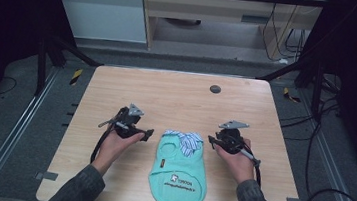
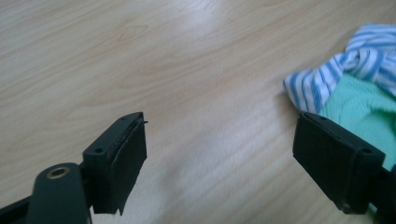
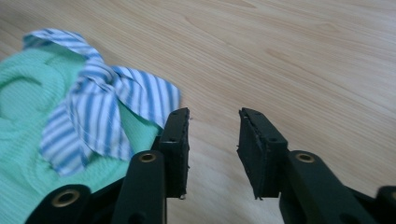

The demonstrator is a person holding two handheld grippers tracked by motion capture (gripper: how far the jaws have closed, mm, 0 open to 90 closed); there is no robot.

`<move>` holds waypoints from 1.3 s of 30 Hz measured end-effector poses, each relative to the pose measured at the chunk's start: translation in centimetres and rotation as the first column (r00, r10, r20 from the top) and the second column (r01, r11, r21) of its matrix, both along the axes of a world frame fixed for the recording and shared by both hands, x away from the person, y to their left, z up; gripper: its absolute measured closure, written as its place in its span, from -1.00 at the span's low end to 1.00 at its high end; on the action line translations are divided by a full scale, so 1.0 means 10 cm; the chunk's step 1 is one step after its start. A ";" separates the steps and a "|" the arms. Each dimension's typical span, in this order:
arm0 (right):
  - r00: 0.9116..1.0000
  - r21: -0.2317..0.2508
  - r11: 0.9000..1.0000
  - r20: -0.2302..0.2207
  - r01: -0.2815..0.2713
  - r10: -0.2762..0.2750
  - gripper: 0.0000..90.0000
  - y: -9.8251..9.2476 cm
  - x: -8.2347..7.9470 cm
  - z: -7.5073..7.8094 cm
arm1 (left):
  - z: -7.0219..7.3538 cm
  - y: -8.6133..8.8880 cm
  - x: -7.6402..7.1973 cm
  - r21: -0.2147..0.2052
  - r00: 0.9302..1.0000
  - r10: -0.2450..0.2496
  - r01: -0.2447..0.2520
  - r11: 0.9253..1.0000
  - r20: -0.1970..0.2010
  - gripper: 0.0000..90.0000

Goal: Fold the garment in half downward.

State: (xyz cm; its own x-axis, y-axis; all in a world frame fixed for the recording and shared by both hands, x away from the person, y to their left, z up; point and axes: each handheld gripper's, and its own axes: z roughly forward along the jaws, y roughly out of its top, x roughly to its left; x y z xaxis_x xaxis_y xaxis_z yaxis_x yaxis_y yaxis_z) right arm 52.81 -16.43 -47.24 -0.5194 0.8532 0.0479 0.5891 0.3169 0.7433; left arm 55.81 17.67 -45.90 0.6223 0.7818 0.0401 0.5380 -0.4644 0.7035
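A small mint-green garment point(image 1: 179, 173) with a blue-and-white striped collar point(image 1: 186, 140) lies flat near the table's front edge. My left gripper point(image 1: 149, 134) hovers just left of the collar, jaws wide open with bare wood between them point(image 2: 219, 149); the striped collar point(image 2: 345, 70) and green knit point(image 2: 364, 107) lie past its right jaw. My right gripper point(image 1: 211, 141) sits just right of the collar, jaws open a smaller way point(image 3: 214, 149). Its left jaw rests at the edge of the striped collar point(image 3: 98, 107) and the green garment point(image 3: 28, 121).
The wooden table point(image 1: 176, 100) has a small dark round hole point(image 1: 215, 89) near its far edge. Black frame bars point(image 1: 71, 49) and cables point(image 1: 328, 191) flank the table on the floor. A cabinet point(image 1: 216, 9) stands beyond.
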 end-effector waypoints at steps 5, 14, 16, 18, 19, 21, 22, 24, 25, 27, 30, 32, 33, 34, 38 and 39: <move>0.999 -0.026 0.999 -0.021 -0.048 0.048 0.60 0.15 0.16 0.04 | 0.05 -0.20 0.15 0.015 1.000 -0.019 0.019 1.000 -0.003 -0.50; 0.997 -0.001 0.998 -0.057 -0.059 0.059 0.63 0.30 0.31 0.00 | 0.02 -0.52 0.26 0.034 0.998 -0.048 0.049 0.998 -0.028 -0.30; 0.996 -0.011 0.998 -0.062 -0.060 0.060 0.62 0.31 0.33 -0.03 | -0.02 -0.55 0.26 0.055 0.998 -0.053 0.055 0.997 -0.040 -0.26; 0.995 -0.022 0.998 -0.074 -0.066 0.064 0.61 0.33 0.34 -0.06 | -0.06 -0.56 0.27 0.050 0.997 -0.054 0.057 0.997 -0.058 -0.25; 0.995 -0.024 0.998 -0.078 -0.065 0.063 0.61 0.33 0.35 -0.08 | -0.08 -0.56 0.27 0.040 0.996 -0.058 0.061 0.997 -0.071 -0.24; 0.994 -0.034 0.997 -0.083 -0.072 0.069 0.61 0.35 0.34 -0.10 | -0.11 -0.57 0.27 0.036 0.993 -0.071 0.074 0.997 -0.091 -0.22; 0.995 -0.032 0.997 -0.082 -0.065 0.063 0.61 0.35 0.33 -0.10 | -0.12 -0.58 0.25 0.041 0.993 -0.076 0.080 0.996 -0.091 -0.22; 0.994 -0.025 0.997 -0.082 -0.071 0.069 0.60 0.37 0.31 -0.11 | -0.15 -0.58 0.22 0.047 0.992 -0.079 0.084 0.995 -0.095 -0.21; 0.994 -0.027 0.997 -0.082 -0.072 0.070 0.58 0.37 0.30 -0.11 | -0.16 -0.58 0.21 0.047 0.992 -0.078 0.083 0.995 -0.097 -0.21; 0.994 -0.027 0.997 -0.085 -0.077 0.075 0.57 0.38 0.30 -0.11 | -0.20 -0.58 0.19 0.053 0.992 -0.075 0.081 0.995 -0.103 -0.18; 0.994 -0.030 0.997 -0.087 -0.074 0.071 0.51 0.38 0.30 -0.13 | -0.25 -0.58 0.19 0.050 0.991 -0.071 0.078 0.996 -0.117 -0.14; 0.993 -0.028 0.996 -0.089 -0.079 0.076 0.47 0.39 0.30 -0.14 | -0.27 -0.58 0.18 0.050 0.990 -0.075 0.082 0.995 -0.120 -0.14; 0.992 -0.023 0.997 -0.101 -0.077 0.075 0.44 0.40 0.29 -0.15 | -0.28 -0.58 0.18 0.048 0.990 -0.075 0.081 0.996 -0.116 -0.14; 0.991 -0.025 0.997 -0.107 -0.078 0.075 0.43 0.42 0.28 -0.15 | -0.28 -0.58 0.18 0.051 0.990 -0.076 0.082 0.995 -0.115 -0.14; 0.989 -0.034 0.995 -0.116 -0.092 0.088 0.41 0.46 0.28 -0.19 | -0.28 -0.58 0.17 0.044 0.990 -0.075 0.081 0.996 -0.119 -0.13; 0.989 -0.037 0.995 -0.115 -0.094 0.089 0.41 0.46 0.28 -0.19 | -0.28 -0.58 0.17 0.043 0.990 -0.079 0.084 0.995 -0.119 -0.10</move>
State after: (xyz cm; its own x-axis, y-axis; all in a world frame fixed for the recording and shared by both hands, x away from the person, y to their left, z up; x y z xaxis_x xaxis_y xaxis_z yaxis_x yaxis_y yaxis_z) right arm 55.58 -11.81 -49.19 -0.5889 0.8046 0.0757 0.6354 0.4031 0.6586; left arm 57.46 11.89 -48.74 0.6865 0.7271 -0.0007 0.5744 -0.5418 0.6136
